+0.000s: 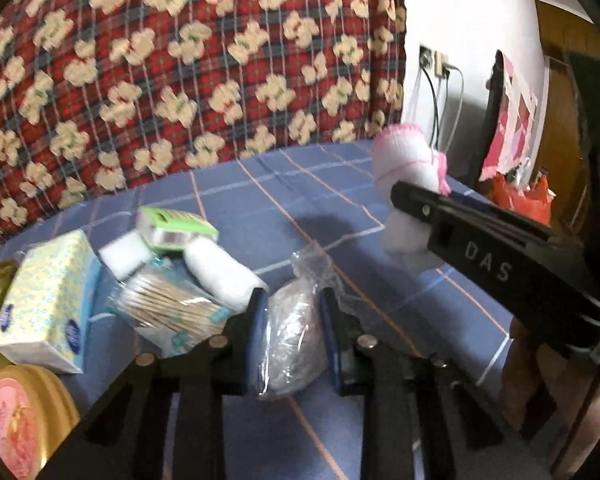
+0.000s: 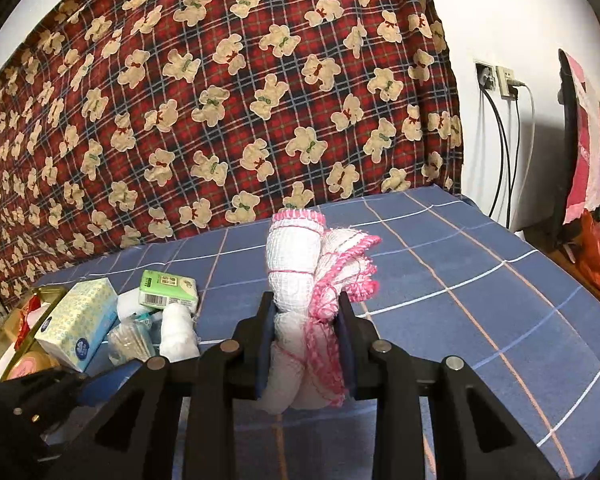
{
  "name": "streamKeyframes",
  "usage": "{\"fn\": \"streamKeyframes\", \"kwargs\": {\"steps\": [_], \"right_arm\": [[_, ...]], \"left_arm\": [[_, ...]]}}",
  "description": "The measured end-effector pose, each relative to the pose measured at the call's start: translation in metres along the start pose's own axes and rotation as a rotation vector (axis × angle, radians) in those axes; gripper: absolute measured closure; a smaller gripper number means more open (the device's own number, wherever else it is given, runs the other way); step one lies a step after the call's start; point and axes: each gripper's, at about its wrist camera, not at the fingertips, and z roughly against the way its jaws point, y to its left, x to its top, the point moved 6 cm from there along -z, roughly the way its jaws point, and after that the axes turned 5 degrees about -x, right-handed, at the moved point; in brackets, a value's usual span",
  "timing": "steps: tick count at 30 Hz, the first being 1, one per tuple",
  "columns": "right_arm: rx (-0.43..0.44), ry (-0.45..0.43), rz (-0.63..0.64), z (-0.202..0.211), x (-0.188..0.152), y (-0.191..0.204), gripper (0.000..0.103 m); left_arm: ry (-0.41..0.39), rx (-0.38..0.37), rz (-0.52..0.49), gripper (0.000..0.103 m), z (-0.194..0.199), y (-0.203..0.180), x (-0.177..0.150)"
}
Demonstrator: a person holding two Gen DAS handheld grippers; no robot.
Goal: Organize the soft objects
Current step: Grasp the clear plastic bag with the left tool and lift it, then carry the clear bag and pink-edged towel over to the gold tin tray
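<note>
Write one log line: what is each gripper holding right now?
left gripper: shut on clear plastic bag | right gripper: shut on pink-edged white cloth

The right claw (image 2: 306, 344) grips a rolled white cloth with pink edging (image 2: 300, 264), its blue pads pressing the bundle from both sides, above a bed with a blue checked sheet (image 2: 460, 280). At eight o'clock sits a cluster: a blue tissue box (image 2: 78, 316), a green tissue pack (image 2: 168, 286), a bag of cotton swabs (image 2: 132, 344) and a white roll (image 2: 178, 332). A red plaid blanket with teddy bears (image 2: 220, 100) stands behind, from nine to one o'clock.
</note>
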Motion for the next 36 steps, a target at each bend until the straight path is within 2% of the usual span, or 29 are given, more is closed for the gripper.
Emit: {"fn": "streamKeyframes", "kwargs": {"steps": [3,7,14,17,27,36], "right_arm": [[0.011,0.008,-0.014,0.0,0.0,0.001,0.072],[0.014,-0.002,-0.017,0.001,0.001,0.005,0.072],[0.031,-0.035,0.03,-0.002,0.004,0.032,0.072],[0.043,-0.037,0.045,-0.005,0.004,0.047,0.072],[0.045,-0.064,0.059,-0.008,0.004,0.071,0.072],[0.06,-0.024,0.052,-0.025,0.004,0.094,0.072]], "left_arm": [[-0.036,0.036,-0.01,0.078,0.006,0.008,0.004],[-0.11,0.075,0.024,0.078,0.019,0.025,0.008],[-0.208,0.176,0.019,0.078,0.037,0.046,0.013],[-0.217,0.211,0.016,0.078,0.038,0.055,0.013],[-0.235,0.257,0.063,0.078,0.047,0.082,0.009],[-0.21,0.294,0.142,0.078,0.046,0.109,0.004]]}}
